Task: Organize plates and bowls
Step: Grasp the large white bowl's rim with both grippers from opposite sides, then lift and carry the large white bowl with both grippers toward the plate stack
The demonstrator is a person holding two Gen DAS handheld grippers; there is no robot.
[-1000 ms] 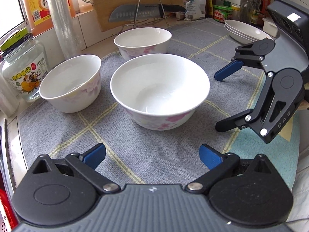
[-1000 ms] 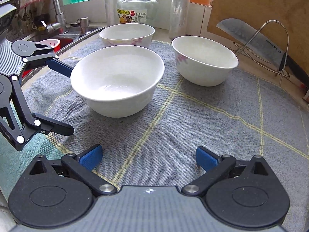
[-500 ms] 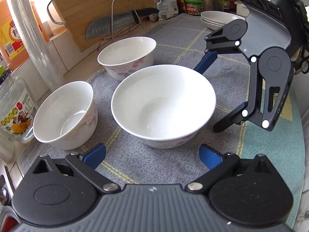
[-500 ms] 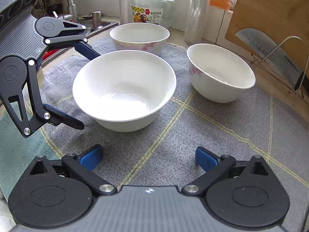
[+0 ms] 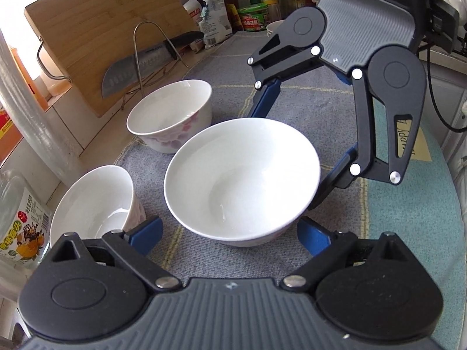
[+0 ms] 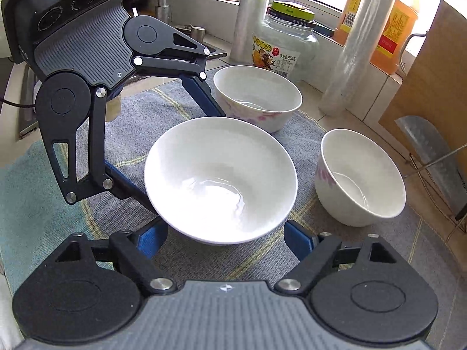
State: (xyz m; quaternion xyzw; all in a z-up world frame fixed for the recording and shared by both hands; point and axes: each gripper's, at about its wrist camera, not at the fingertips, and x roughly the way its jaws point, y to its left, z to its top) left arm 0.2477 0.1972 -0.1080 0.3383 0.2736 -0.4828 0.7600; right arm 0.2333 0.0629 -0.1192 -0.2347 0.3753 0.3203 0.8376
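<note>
A large white bowl (image 5: 242, 175) (image 6: 219, 172) stands on the grey checked cloth (image 5: 221, 259), and both grippers straddle it from opposite sides. My left gripper (image 5: 229, 236) has its jaws closing, the bowl's lower wall between the blue pads (image 5: 146, 234) with small gaps showing. My right gripper (image 6: 224, 240) is closing the same way, its pads (image 6: 297, 242) close to the bowl but apart from it. Two smaller white bowls with pink flowers (image 5: 169, 116) (image 5: 93, 204) sit behind; in the right wrist view they are the far bowl (image 6: 256, 99) and the right bowl (image 6: 359, 175).
A wooden cutting board (image 5: 102, 43) and a cleaver (image 5: 137, 70) on a wire rack line the wall. A glass jar (image 6: 283, 46), a film roll (image 6: 353, 46) and an orange oil bottle (image 6: 388, 29) stand by the window. White plates (image 5: 274, 26) peek out behind the right gripper.
Both grippers rolled and moved in around the large bowl, which now lies between each pair of fingers. Both pairs of jaws have narrowed.
</note>
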